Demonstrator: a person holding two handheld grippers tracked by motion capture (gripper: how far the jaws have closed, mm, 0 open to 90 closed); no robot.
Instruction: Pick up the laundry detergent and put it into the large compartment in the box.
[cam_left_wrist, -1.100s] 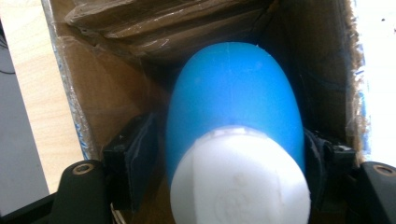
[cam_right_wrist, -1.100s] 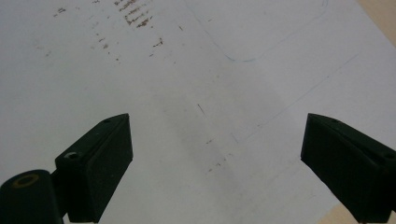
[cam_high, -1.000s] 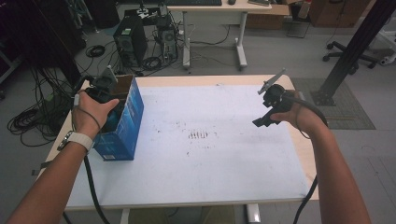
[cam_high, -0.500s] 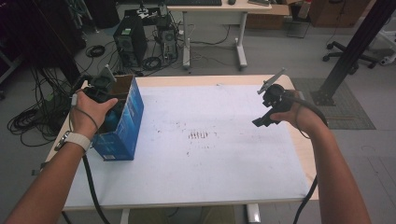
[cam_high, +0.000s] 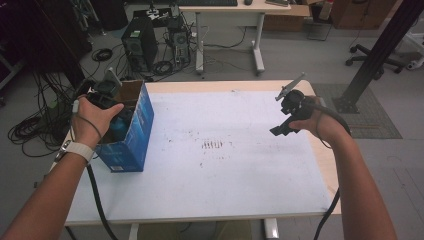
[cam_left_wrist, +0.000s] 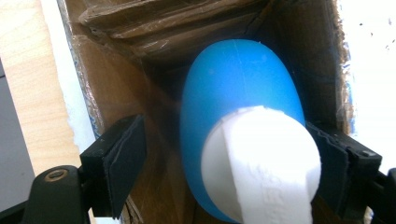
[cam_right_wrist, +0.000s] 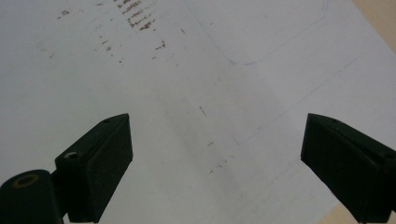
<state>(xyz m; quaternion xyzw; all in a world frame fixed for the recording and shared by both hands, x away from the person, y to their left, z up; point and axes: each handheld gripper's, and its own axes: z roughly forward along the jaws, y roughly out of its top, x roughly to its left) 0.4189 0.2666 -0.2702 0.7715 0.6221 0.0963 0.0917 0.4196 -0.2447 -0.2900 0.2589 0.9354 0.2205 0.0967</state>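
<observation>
An open blue cardboard box (cam_high: 132, 142) stands at the left end of the white table (cam_high: 225, 185). Inside it lies a blue bottle (cam_left_wrist: 238, 88) with a white cap (cam_left_wrist: 261, 168), and part of the bottle (cam_high: 119, 127) peeks out beside my left hand. My left gripper (cam_left_wrist: 226, 140) reaches down into the box and is open. Its jaws straddle the bottle near the cap, with a gap at the left jaw. My right gripper (cam_high: 282, 129) hovers over the table's right side. There my right gripper (cam_right_wrist: 215, 135) is wide open with nothing between its jaws.
Brown stains (cam_high: 214, 145) mark the table's middle, and faint pen lines (cam_right_wrist: 261, 56) cross the surface. On the floor behind are computer towers (cam_high: 140, 47), a second desk (cam_high: 230, 10), tangled cables (cam_high: 35, 127), a black post (cam_high: 375, 55) and an office chair (cam_high: 400, 50).
</observation>
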